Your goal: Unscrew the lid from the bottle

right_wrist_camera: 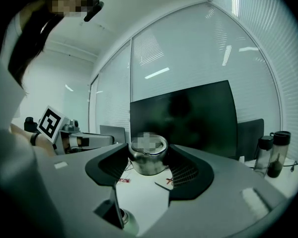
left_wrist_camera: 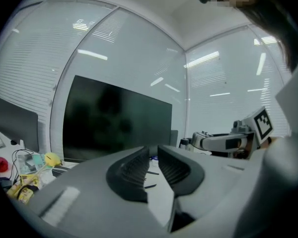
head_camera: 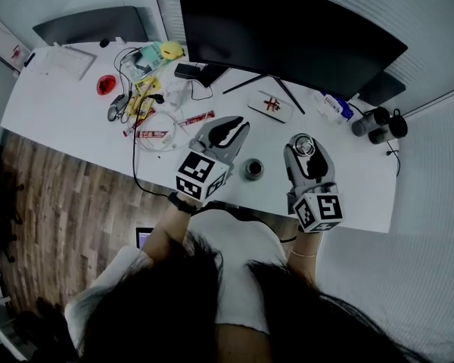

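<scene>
Two grippers are held over the near edge of one white desk (head_camera: 60,119). The left gripper (head_camera: 238,127) has its jaws drawn nearly together, with only a thin gap between the ribbed pads and nothing in it. The right gripper (head_camera: 304,151) is clamped on the single bottle (right_wrist_camera: 148,157), one pad on each side of its body. The bottle is short, stubby and made of shiny metal, with a rounded base. It stands upright with its long axis vertical and its open mouth pointing up, so the head view looks straight down into it. Whether its base touches the desk cannot be told. One lid (head_camera: 253,169), a small dark round cap, lies flat on the desk between the two grippers, apart from the bottle. Farther back on the left is a tangle of cables and packets (head_camera: 147,100), with one red round object (head_camera: 104,85) beside it. Toward the right rear of the desk two dark flasks (head_camera: 371,120) stand side by side. Behind everything stands one large black monitor (head_camera: 287,29) with a dark screen.
</scene>
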Tool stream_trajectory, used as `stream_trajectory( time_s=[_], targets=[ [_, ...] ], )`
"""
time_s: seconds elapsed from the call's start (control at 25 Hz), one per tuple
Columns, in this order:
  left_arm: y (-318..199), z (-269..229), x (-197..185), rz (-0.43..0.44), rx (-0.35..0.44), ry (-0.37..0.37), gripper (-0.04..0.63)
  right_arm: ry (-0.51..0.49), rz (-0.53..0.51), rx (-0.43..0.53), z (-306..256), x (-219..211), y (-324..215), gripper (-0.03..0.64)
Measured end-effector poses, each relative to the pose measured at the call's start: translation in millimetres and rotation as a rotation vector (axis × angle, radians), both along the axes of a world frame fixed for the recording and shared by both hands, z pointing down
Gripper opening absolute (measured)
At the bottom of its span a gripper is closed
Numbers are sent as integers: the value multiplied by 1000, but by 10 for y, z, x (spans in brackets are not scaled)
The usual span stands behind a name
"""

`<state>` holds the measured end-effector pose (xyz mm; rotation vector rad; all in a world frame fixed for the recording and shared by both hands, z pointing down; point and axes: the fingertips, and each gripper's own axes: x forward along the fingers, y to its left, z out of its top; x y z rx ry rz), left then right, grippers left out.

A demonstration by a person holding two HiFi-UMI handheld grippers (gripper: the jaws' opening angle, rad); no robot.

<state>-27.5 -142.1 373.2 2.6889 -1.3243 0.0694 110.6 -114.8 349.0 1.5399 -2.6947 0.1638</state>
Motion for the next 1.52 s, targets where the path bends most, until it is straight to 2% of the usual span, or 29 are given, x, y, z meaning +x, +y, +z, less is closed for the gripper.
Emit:
stream_trajectory(
  time_s=[0.28, 1.52],
  targets=[
    [25, 72, -146, -66, 3, -5, 58, 10, 4, -9, 93, 23, -7, 255],
    [-126, 126, -164, -66, -6, -17, 58, 19, -13, -32, 191, 9, -170, 255]
  ],
)
